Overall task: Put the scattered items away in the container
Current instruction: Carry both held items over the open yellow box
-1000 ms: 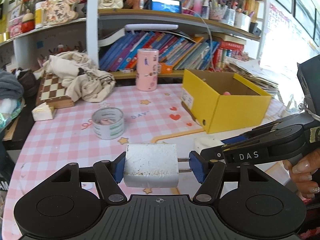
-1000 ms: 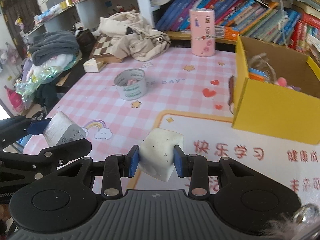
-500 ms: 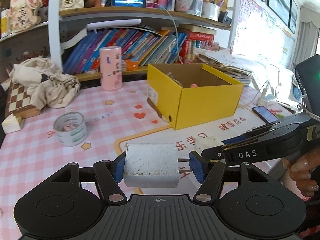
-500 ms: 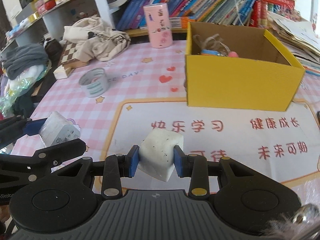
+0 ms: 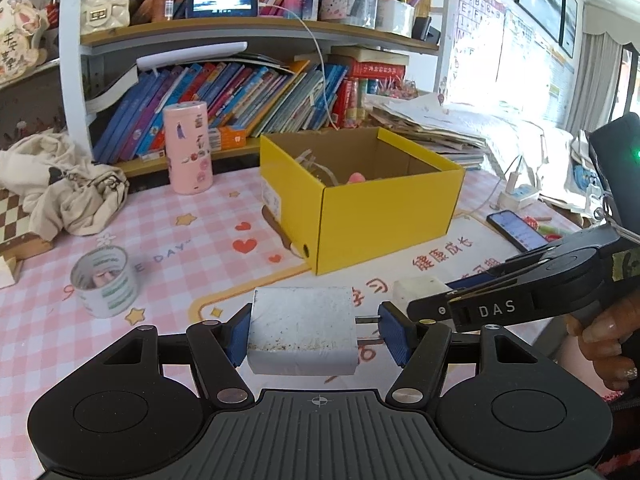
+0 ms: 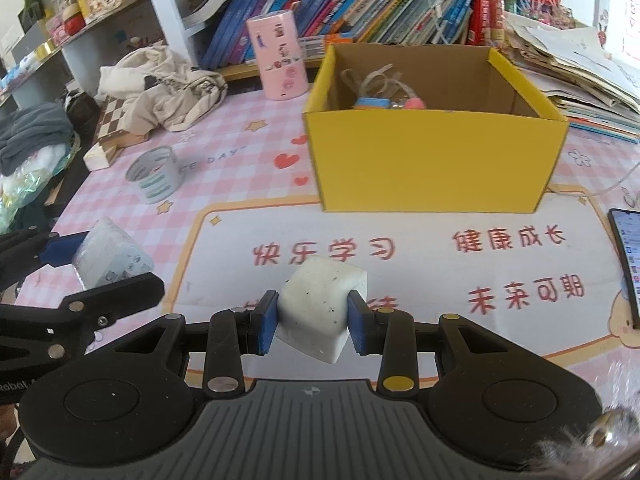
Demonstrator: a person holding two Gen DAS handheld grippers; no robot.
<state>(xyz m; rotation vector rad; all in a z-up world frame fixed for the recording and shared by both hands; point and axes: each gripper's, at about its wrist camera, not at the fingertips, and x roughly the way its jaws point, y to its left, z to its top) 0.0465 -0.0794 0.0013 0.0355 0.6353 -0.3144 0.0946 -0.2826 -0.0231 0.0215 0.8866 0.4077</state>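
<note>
Now both hands carry loads short of the yellow box [image 6: 436, 164], which stands open-topped on the pink checked table [image 6: 224, 184]; the left gripper [image 5: 314, 330] clamps a white plug adapter [image 5: 301, 330] end to end, its prongs against the right pad; the right gripper [image 6: 313, 322] pinches a speckled white cube [image 6: 320, 304]. To finish well, each should clear the near wall, hang above the cavity beside the ribbon already inside, and release one at a time so the grippers do not collide; a tape roll [image 6: 154, 178] waits.
</note>
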